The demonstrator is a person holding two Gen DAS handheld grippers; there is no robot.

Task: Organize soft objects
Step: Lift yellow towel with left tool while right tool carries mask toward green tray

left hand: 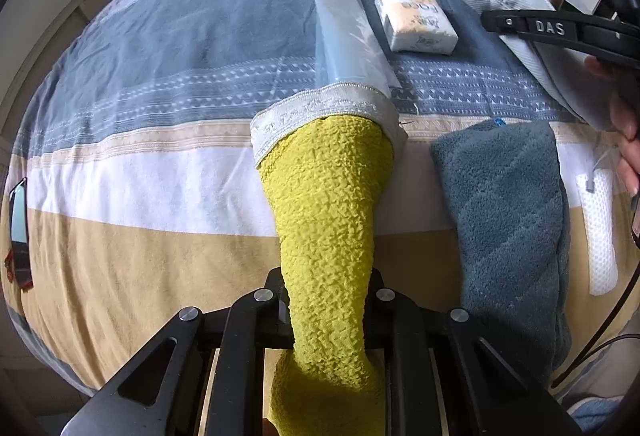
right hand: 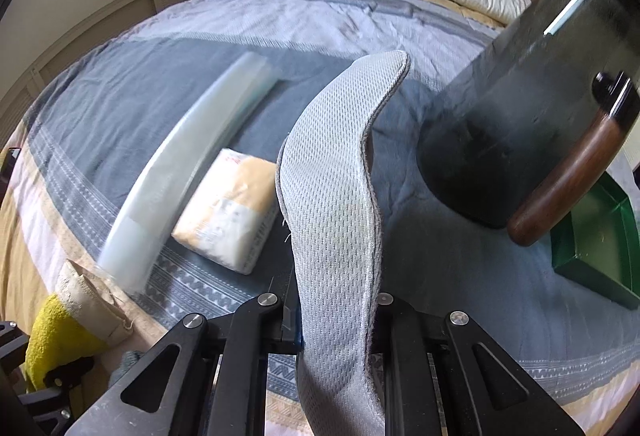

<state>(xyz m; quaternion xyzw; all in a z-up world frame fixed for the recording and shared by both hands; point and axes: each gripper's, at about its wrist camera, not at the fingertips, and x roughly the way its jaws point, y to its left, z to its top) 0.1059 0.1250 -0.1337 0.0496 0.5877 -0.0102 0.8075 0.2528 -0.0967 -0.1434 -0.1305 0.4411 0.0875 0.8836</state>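
On the striped bed (left hand: 132, 172): one folded grey-blue plush towel (left hand: 508, 220), one tissue pack (left hand: 416, 20). Left gripper (left hand: 328, 316) jaws clamp one yellow textured cloth (left hand: 324, 204); right gripper (right hand: 336, 320) jaws clamp one grey mesh insole (right hand: 332, 172).

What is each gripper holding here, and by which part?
Left gripper pinches the yellow towel near its plain near end. Right gripper pinches the grey insole near its near end.
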